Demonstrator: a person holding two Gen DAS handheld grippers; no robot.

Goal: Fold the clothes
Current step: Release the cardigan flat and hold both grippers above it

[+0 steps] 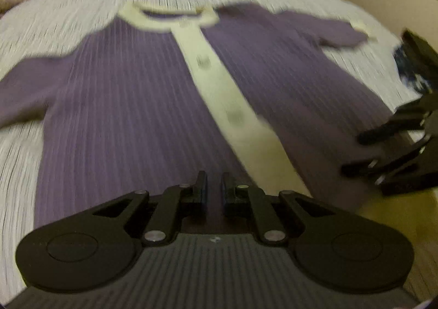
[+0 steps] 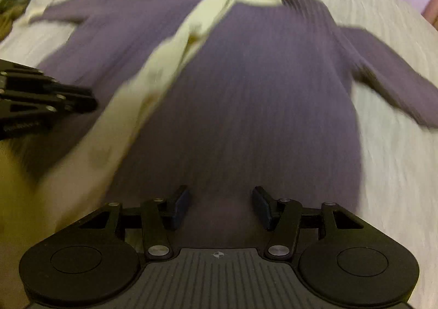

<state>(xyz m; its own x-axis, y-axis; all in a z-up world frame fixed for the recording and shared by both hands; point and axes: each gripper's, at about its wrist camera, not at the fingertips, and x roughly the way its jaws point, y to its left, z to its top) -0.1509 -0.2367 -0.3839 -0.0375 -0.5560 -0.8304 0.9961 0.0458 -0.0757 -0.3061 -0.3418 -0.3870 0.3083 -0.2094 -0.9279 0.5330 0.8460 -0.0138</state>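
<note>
Cardigan [image 1: 131,106], purple ribbed, cream placket [image 1: 216,81], spread flat on bedspread [image 1: 41,13] ready for folding; left gripper [image 1: 213,185] pinching hem, right gripper [image 2: 220,203] spread above hem.

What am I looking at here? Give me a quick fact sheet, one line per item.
garment: purple ribbed cardigan with cream collar and button strip, spread flat, front up
surface: pale striped bedcover
sleeves: both stretched outward
left gripper: fingers nearly together, at the hem; whether it pinches the hem is unclear
right gripper: fingers apart, over the hem
sharpness: both views blurred
</note>
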